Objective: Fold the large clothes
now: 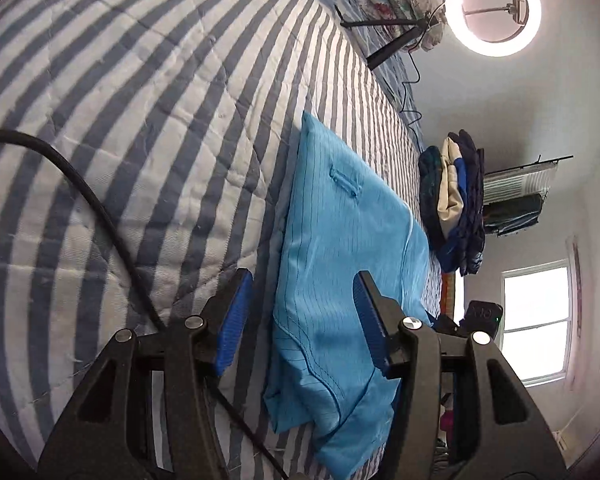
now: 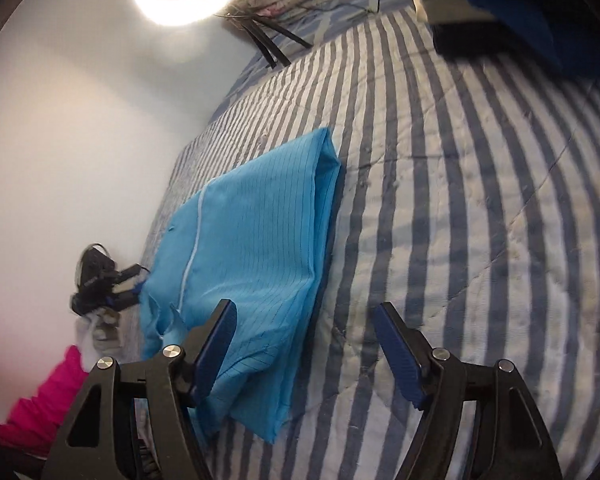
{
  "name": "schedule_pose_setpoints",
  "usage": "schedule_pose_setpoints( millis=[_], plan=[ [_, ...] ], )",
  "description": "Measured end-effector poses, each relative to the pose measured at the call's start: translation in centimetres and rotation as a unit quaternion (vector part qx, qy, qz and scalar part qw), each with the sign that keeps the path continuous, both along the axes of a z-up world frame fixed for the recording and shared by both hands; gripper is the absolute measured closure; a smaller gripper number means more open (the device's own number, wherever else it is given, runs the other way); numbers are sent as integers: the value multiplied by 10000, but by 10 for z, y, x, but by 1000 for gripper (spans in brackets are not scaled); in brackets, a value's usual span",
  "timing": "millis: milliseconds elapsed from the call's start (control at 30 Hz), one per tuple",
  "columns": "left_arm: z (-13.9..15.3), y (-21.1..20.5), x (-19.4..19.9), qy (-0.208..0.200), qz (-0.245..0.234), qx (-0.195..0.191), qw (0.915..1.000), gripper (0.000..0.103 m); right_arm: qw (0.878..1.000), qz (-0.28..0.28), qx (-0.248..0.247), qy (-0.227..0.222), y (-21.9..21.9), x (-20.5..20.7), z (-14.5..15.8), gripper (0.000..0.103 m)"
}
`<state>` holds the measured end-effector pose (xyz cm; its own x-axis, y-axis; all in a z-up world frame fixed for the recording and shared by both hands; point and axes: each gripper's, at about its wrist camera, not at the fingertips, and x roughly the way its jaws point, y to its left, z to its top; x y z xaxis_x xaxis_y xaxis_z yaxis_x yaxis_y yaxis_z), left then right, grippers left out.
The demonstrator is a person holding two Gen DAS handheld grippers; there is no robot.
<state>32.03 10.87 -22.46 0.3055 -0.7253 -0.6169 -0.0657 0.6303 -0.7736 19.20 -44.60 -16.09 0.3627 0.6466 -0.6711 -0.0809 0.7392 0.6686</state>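
Observation:
A light blue striped garment (image 1: 340, 264) lies folded into a long narrow shape on the striped quilt (image 1: 140, 120). It also shows in the right wrist view (image 2: 252, 232). My left gripper (image 1: 304, 280) is open and empty, hovering just above the garment's near end, its right finger over the cloth. My right gripper (image 2: 304, 312) is open and empty, above the garment's right edge, its left finger over the cloth and its right finger over the quilt (image 2: 480, 220).
A stack of folded dark clothes (image 1: 454, 200) sits on the bed beyond the garment; it also shows in the right wrist view (image 2: 500, 12). A ring light (image 1: 494, 8) on a tripod stands on the bed. A black cable (image 1: 100, 208) crosses the quilt. Pink cloth (image 2: 44, 404) lies off the bed edge.

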Motion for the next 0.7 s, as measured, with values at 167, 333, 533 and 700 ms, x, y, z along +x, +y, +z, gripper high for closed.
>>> schedule_pose_setpoints(
  millis=[167, 333, 533, 700],
  plan=[
    [-7, -8, 3, 49, -39, 47, 10000, 50, 9987, -216, -452, -12, 4, 4, 1, 57],
    [-7, -14, 5, -40, -106, 172, 9998, 50, 9856, 470, -1174, -1121, 48, -5, 50, 68],
    [-7, -22, 10, -72, -143, 293, 9994, 50, 9699, 1348, -1780, -975, 108, -8, 29, 74],
    [-8, -23, 11, -92, -181, 304, 9993, 50, 9630, 1470, -2048, -950, 101, -26, 21, 74]
  ],
)
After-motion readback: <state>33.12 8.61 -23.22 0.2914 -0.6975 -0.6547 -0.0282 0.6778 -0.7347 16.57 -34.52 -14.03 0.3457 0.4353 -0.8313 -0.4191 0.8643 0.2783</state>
